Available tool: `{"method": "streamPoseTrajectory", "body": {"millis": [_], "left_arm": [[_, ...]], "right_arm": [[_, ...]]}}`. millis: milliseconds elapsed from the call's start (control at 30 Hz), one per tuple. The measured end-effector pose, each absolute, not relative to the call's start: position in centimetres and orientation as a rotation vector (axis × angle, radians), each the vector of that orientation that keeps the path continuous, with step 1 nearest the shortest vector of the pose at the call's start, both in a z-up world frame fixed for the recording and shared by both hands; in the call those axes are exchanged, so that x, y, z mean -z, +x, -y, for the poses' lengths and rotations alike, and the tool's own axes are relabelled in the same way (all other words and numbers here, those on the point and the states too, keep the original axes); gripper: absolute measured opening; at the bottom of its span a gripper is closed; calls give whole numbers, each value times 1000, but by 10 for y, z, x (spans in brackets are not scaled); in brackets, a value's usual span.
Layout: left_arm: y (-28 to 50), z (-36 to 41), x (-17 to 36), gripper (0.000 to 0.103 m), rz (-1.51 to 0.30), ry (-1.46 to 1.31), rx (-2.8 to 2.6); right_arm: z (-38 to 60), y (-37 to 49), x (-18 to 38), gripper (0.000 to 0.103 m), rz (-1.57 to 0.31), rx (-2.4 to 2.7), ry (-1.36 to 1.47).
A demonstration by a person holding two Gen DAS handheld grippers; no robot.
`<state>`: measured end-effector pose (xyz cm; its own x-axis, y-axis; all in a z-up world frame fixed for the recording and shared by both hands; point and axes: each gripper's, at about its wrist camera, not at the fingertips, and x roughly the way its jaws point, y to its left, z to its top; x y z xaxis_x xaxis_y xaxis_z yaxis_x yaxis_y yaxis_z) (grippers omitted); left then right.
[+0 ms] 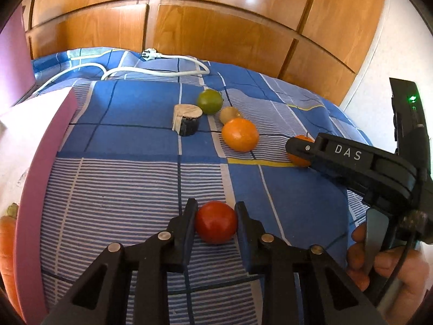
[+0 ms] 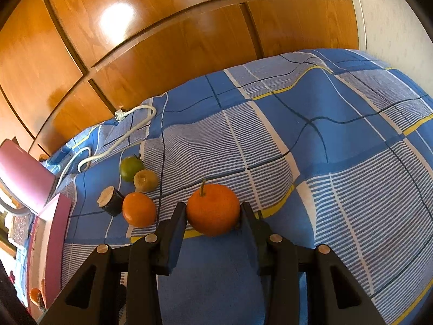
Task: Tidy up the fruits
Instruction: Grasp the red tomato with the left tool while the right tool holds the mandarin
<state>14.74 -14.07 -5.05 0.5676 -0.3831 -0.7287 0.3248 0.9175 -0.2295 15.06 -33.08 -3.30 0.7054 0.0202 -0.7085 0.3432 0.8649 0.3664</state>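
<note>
A red tomato rests on the blue checked bedspread, and my left gripper is shut on it, a pad against each side. My right gripper is shut on a stemmed tangerine that touches the cloth; in the left wrist view the right gripper covers most of that tangerine. Beyond lie an orange, a kiwi and a green fruit, close together.
A short wooden stump stands beside the fruits. A pink-walled box at the left holds a carrot. A white cable lies at the bed's far edge, before wooden wardrobe doors. A person's hand grips the right tool.
</note>
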Motion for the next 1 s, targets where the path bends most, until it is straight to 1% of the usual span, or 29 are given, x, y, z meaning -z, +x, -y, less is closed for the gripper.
{"method": "streamPoseTrajectory", "body": {"millis": [300,400,733,1000], "left_arm": [[149,133,52,29,-864,-126,435],[148,130,50,26,-865,-149,432],[124,127,43,25,-841,-52,358],[105,105,37,25,-847,-45,299]], "right_arm": [[333,148,34,39,-770,174,524],[334,148,34,39,-771,169,531],[310,133,30,38,-813,125,480],[288,119,27,39,-867,85,477]]}}
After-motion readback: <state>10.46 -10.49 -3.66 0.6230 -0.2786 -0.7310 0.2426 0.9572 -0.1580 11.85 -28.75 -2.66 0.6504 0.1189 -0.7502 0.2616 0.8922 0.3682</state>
